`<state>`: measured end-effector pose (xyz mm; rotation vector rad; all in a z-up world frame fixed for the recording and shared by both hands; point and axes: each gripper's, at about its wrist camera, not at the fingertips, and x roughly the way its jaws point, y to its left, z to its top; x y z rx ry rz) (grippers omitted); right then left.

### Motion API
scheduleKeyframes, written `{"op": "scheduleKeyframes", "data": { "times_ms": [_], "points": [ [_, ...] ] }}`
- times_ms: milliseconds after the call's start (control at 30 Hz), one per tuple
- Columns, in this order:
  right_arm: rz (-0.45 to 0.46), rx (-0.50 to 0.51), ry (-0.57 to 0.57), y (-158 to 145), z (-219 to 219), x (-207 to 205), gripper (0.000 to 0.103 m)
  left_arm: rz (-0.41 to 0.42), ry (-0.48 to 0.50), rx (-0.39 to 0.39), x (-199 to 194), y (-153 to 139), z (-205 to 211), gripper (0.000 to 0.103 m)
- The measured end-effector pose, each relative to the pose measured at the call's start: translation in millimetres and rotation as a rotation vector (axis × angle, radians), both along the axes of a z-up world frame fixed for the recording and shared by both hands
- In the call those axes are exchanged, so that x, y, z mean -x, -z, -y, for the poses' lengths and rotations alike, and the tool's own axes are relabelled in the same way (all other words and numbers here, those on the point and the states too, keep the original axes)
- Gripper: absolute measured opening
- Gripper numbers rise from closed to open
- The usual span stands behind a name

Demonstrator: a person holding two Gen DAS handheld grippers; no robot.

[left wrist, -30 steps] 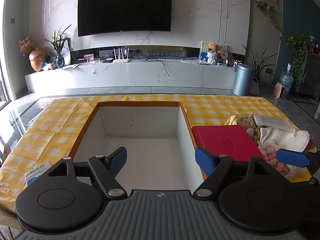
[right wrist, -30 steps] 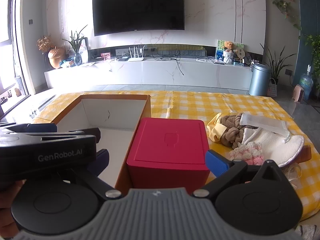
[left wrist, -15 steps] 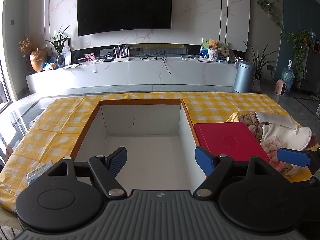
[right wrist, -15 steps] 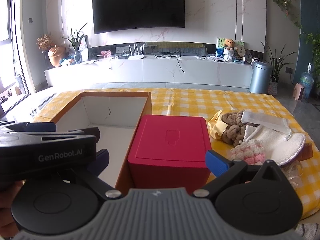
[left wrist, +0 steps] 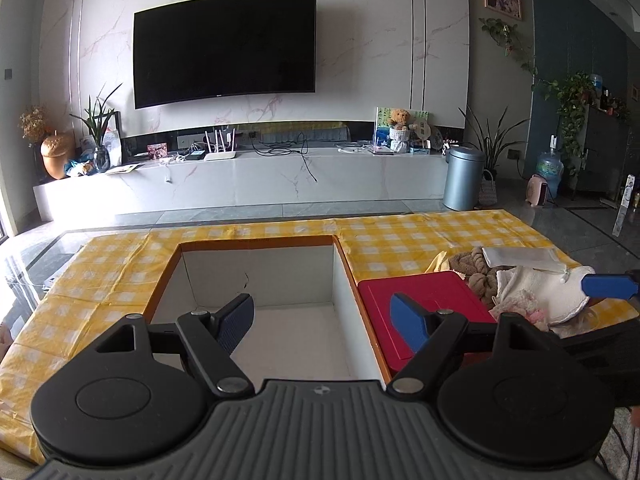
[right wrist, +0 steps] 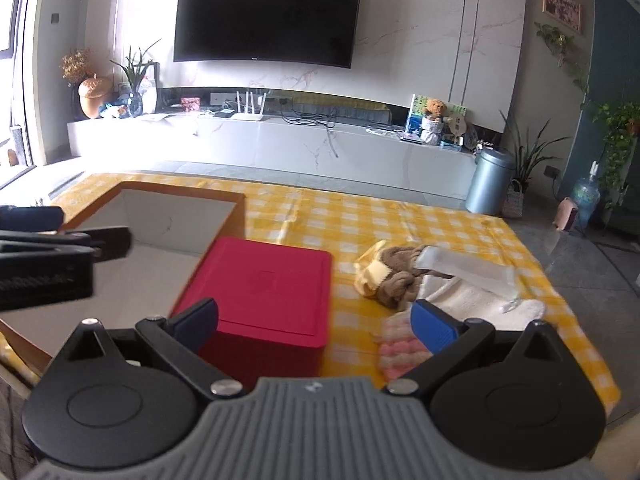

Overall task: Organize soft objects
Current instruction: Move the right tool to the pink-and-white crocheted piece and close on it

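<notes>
A pile of soft objects (right wrist: 432, 284) lies on the yellow checked tablecloth at the right: a brown plush, a white cloth, a pink knit piece and a yellow cloth. It also shows in the left wrist view (left wrist: 516, 284). A red box (right wrist: 264, 292) stands beside an open white-lined box (left wrist: 256, 280). My left gripper (left wrist: 322, 322) is open and empty above the open box's near edge. My right gripper (right wrist: 316, 322) is open and empty, over the red box's near right corner, with its right finger beside the pink knit piece.
The yellow checked table (left wrist: 420, 236) ends at the right near the soft pile. A TV wall, a low marble shelf and a grey bin (left wrist: 462, 178) stand beyond the table. The left gripper's body (right wrist: 44, 268) shows at the right wrist view's left edge.
The right gripper has swung to the right and forward toward the soft pile. The left gripper has lifted and tilted up slightly. Both stay open.
</notes>
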<state>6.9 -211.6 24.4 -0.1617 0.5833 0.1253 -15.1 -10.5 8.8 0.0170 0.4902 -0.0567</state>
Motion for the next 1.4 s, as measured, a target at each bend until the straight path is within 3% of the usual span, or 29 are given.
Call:
{"op": "scheduleKeyframes", "data": {
  "times_ms": [200, 367, 467, 633, 767, 867, 967, 1033, 1133, 1233, 1400],
  "points": [
    [-0.010, 0.128, 0.106, -11.3, 65.4, -9.2, 0.101, -0.012, 0.004, -0.013, -3.6, 2.3, 1.3, 0.092],
    [-0.048, 0.221, 0.155, 0.5, 114.0, -23.0, 0.101, -0.040, 0.041, -0.032, -9.8, 5.6, 8.9, 0.092],
    [-0.096, 0.195, 0.155, 15.5, 140.4, -27.9, 0.101, -0.057, 0.051, -0.034, -14.3, 8.3, 18.0, 0.092],
    [-0.201, 0.046, 0.147, 39.6, 162.0, -40.6, 0.100, -0.114, 0.076, -0.086, -24.6, 14.4, 39.2, 0.092],
    [-0.275, 0.004, 0.126, 57.1, 163.7, -55.6, 0.099, -0.126, 0.099, -0.116, -26.5, 19.0, 49.6, 0.092],
    [-0.329, -0.050, 0.113, 63.2, 160.4, -65.0, 0.092, -0.137, 0.101, -0.138, -29.3, 22.4, 53.5, 0.092],
    [-0.318, -0.085, 0.035, 62.6, 147.2, -69.0, 0.092, -0.143, 0.098, -0.144, -31.1, 23.6, 52.9, 0.092],
    [-0.277, -0.060, -0.023, 61.6, 130.6, -68.7, 0.092, -0.152, 0.112, -0.113, -30.7, 23.1, 48.3, 0.092],
    [-0.303, 0.004, -0.100, 68.3, 102.0, -75.1, 0.092, -0.164, 0.115, -0.073, -30.1, 21.2, 40.8, 0.092],
    [-0.368, 0.031, -0.088, 78.3, 84.6, -92.4, 0.086, -0.155, 0.102, -0.080, -28.6, 20.1, 37.0, 0.092],
    [-0.450, 0.046, -0.013, 95.9, 76.4, -124.5, 0.085, -0.153, 0.113, -0.061, -24.9, 19.1, 31.1, 0.092]
  ]
}}
